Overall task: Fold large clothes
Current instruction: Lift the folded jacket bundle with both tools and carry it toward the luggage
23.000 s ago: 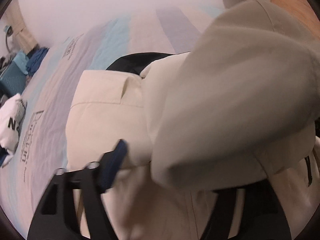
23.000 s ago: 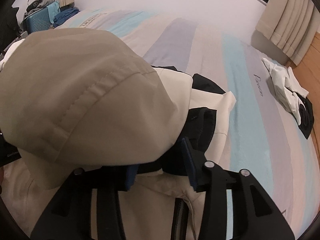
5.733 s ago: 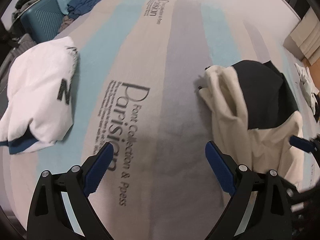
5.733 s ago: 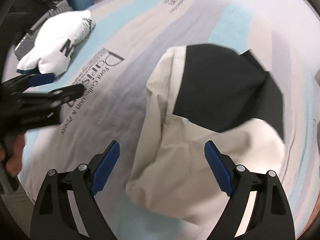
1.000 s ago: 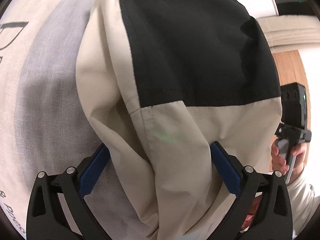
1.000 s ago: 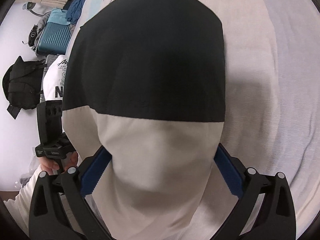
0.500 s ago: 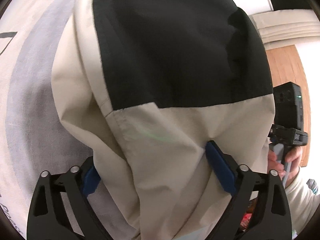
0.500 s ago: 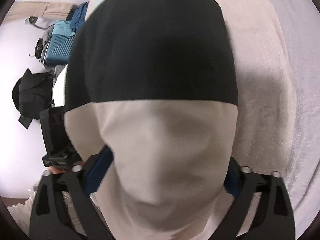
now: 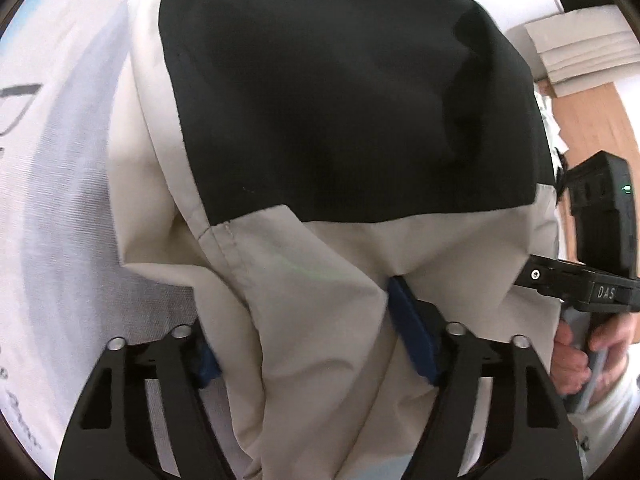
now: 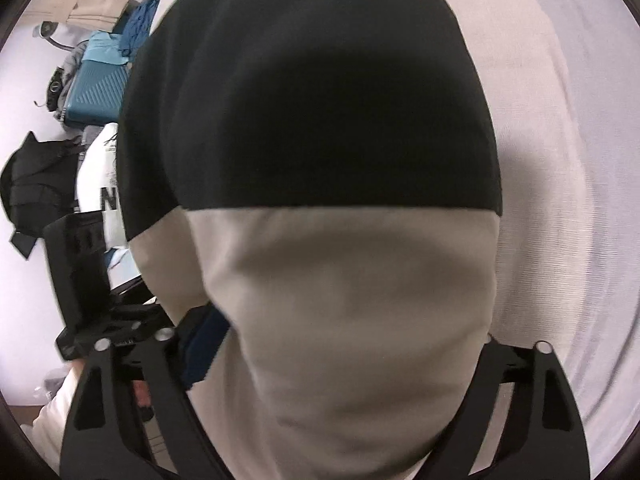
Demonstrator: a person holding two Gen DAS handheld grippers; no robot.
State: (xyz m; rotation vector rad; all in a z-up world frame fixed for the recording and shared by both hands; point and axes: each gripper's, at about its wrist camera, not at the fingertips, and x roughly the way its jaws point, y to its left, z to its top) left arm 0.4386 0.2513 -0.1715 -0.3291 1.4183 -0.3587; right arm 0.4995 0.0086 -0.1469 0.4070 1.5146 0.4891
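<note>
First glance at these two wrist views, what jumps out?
A folded cream-and-black jacket fills both views, its cream end bunched between the fingers of each gripper. The left gripper and right gripper are both closing on that fabric, blue pads partly buried in it. Behind, a striped bedsheet, with a teal suitcase far left in the right view.

Jacket [image 9: 320, 140] on bed [image 9: 60, 200]

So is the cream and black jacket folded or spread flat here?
Folded: the jacket is a compact bundle on the bed, black panel over cream, with both closing tongs around its near end.
</note>
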